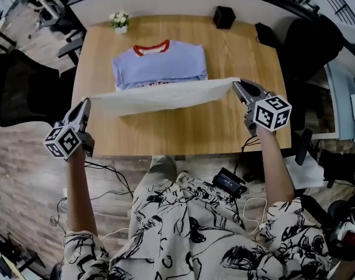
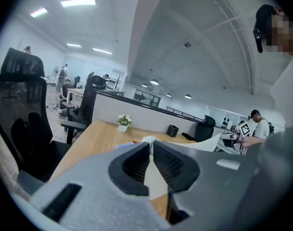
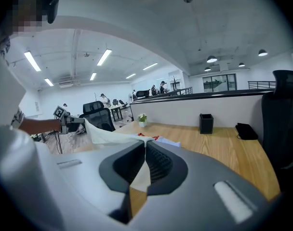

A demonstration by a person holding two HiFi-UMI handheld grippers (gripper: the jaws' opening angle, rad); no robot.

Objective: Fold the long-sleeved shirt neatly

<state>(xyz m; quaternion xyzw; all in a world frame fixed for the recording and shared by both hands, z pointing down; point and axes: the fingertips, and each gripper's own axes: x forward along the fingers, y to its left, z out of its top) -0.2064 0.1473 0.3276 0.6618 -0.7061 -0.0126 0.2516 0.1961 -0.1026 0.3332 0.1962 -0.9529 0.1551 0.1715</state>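
A white garment hangs stretched in a band between my two grippers, above the near half of the wooden table. My left gripper is shut on its left end; in the left gripper view the cloth runs out from between the closed pads. At the right end my right gripper is shut on the other corner, with white fabric leading away from the jaws. Behind the band, a folded blue shirt with a red collar lies flat on the table.
A small potted plant and a black box stand at the table's far edge, a black pouch at the far right. Black office chairs flank the table. Cables and a black device lie on the floor by the person's legs.
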